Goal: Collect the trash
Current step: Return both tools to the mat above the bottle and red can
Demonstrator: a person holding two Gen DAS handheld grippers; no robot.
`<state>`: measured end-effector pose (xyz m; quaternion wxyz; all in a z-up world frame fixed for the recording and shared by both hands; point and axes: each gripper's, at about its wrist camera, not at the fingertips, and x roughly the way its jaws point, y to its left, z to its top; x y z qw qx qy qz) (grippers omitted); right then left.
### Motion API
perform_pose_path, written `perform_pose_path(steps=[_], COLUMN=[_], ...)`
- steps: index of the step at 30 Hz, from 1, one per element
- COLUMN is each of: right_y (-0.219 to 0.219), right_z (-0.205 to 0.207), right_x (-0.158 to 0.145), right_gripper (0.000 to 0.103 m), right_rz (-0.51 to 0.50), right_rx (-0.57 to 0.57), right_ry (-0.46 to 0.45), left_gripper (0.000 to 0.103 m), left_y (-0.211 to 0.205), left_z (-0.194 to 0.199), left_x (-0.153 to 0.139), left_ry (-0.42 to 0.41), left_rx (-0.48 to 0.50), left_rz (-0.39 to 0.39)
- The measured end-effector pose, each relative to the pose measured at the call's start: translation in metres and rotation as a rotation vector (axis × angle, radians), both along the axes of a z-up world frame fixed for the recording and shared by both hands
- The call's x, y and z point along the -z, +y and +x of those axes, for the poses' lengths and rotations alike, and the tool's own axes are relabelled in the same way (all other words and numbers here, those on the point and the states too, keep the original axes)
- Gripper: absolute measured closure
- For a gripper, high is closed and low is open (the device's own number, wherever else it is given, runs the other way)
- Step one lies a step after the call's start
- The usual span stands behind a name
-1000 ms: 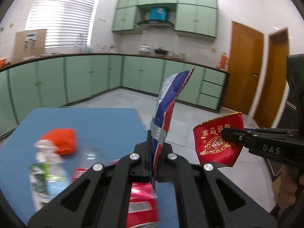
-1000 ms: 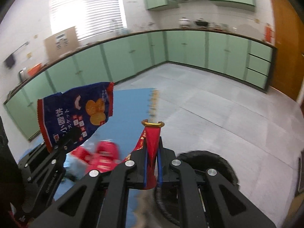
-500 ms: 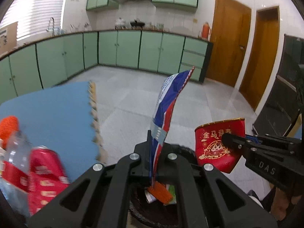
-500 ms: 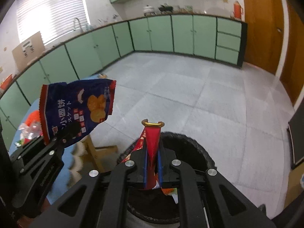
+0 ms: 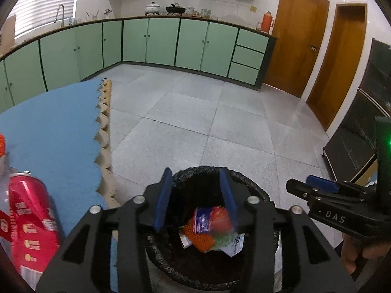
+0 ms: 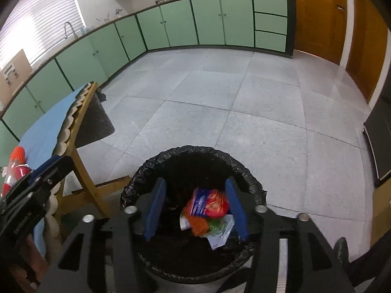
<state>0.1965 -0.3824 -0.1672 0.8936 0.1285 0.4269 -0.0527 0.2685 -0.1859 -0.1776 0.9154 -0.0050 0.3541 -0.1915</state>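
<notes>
My left gripper (image 5: pixel 195 172) hangs over a bin lined with a black bag (image 5: pixel 256 191), its jaws opening with nothing between the blue pads. Below it a blue-and-red snack wrapper (image 5: pixel 207 221), blurred, lies or falls onto an orange net (image 5: pixel 198 240) and white paper inside. My right gripper (image 6: pixel 195 182) is over the same bin (image 6: pixel 146 168), jaws opening and empty, above the wrappers (image 6: pixel 207 205). Each gripper shows in the other's view: the right one (image 5: pixel 305 186), the left one (image 6: pixel 58 164).
A blue-topped table (image 5: pixel 48 127) stands left of the bin, with a red can (image 5: pixel 31 224) and an orange net ball (image 6: pixel 18 155) on it. Its wooden frame (image 6: pixel 83 171) is close to the bin. Grey floor tiles stretch to green cabinets and wooden doors.
Both grippers came down from the table side to over the bin and opened. The blue snack wrapper and the red packet left the jaws and dropped into the bin.
</notes>
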Motion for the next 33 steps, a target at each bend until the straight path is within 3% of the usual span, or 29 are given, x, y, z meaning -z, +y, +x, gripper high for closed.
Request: perform_pose_path(steps=[6, 8, 15, 22, 27, 33], right_y=[0.019, 0.029, 0.082, 0.162, 0.212, 0.257], right_z=[-0.011, -0.014, -0.028, -0.04, -0.045, -0.044], right_x=[-0.029, -0.041, -0.076, -0.091, -0.085, -0.058], right_gripper=[0.012, 0.008, 0.006, 0.006, 0.006, 0.006], right_rz=[-0.087, -0.089, -0.074, -0.104, -0.078, -0.071], right_rx=[0.005, -0.007, -0.091, -0.227, -0.321, -0.413], right_ry=[-0.076, -0.107, -0.217, -0.318, -0.358, -0.293], left_gripper=[0.042, 0.037, 0.03, 0.03, 0.03, 0.03], left_y=[0.031, 0.05, 0.127, 0.219, 0.264, 0.29], left_z=[-0.013, -0.021, -0.053, -0.105, -0.134, -0.152], left_x=[-0.036, -0.05, -0.089, -0.092, -0.085, -0.078], left_ry=[-0.056, -0.085, -0.164, -0.197, -0.182, -0.17], left_rx=[-0.059, -0.094, -0.234, -0.437, -0.528, -0.565], left_rz=[-0.009, -0.016, 0.012, 0.108, 0.149, 0.142])
